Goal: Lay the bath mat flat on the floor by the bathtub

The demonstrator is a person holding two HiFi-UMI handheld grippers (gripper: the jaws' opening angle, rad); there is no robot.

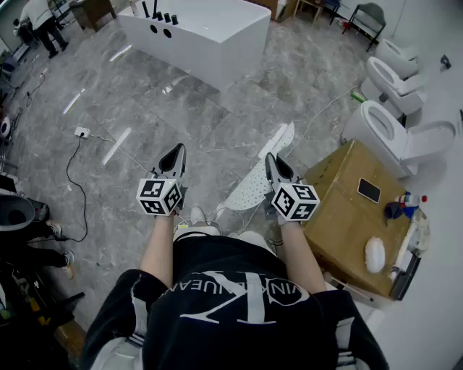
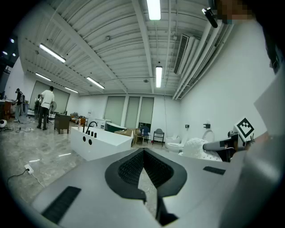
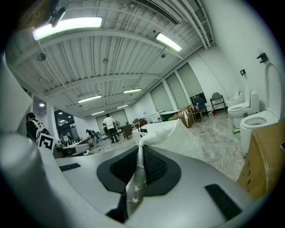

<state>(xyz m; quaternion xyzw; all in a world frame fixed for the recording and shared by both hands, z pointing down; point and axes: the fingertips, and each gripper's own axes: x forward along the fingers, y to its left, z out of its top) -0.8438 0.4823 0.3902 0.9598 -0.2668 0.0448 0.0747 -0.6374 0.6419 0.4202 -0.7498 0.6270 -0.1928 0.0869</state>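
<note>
The white bath mat (image 1: 253, 186) hangs from my right gripper (image 1: 273, 160), which is shut on a bunched edge of it. Its far end trails over the grey marble floor toward the toilets. In the right gripper view the mat (image 3: 178, 133) rises out of the closed right gripper (image 3: 141, 149) as a twisted strip. My left gripper (image 1: 176, 150) is held level beside the right one, apart from the mat. Its jaws meet at the tips with nothing between them (image 2: 143, 151). The white bathtub (image 1: 210, 36) stands a few steps ahead on the floor, and shows low in the left gripper view (image 2: 100, 141).
A cardboard box (image 1: 347, 209) at my right carries a phone (image 1: 369, 190) and small items. Toilets (image 1: 391, 130) line the right wall. A power strip with its cable (image 1: 82, 132) lies on the floor at left. People (image 1: 40, 18) stand far off at the top left.
</note>
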